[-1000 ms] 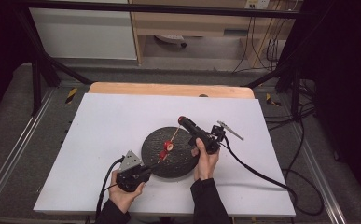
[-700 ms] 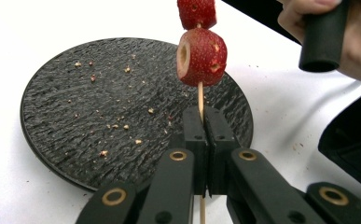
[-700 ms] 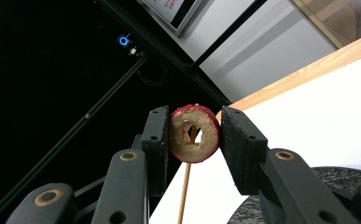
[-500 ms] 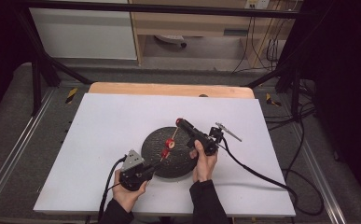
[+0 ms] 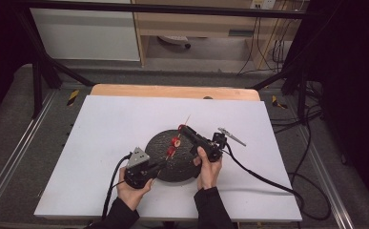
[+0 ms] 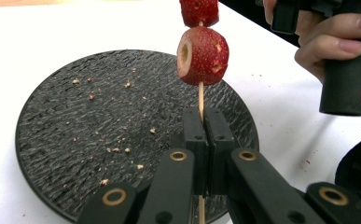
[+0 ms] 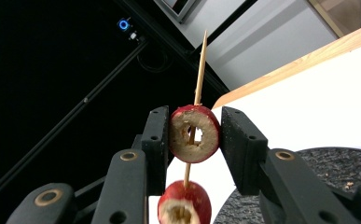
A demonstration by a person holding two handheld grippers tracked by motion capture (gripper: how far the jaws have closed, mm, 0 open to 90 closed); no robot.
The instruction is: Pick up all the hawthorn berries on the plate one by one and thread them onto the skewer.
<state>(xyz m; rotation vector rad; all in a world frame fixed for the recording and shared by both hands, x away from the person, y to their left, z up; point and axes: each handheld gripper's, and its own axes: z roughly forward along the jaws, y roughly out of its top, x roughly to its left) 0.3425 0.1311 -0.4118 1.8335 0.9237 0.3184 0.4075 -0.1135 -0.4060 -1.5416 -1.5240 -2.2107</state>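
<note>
Your left claw (image 6: pixel 205 135) clamps the skewer (image 6: pixel 200 95); your right claw (image 7: pixel 194 135) grips the upper hawthorn (image 7: pixel 194 133), two threaded so far, seating unfinished.

Bright, even tabletop light; dark, soft surroundings

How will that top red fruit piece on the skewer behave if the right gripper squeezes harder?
The top fruit piece looks hollow-cored, so it would probably crush or split. The skewer is thin, likely bending or snapping under side load. The left gripper clamps its lower end, so it should resist sliding.
</note>
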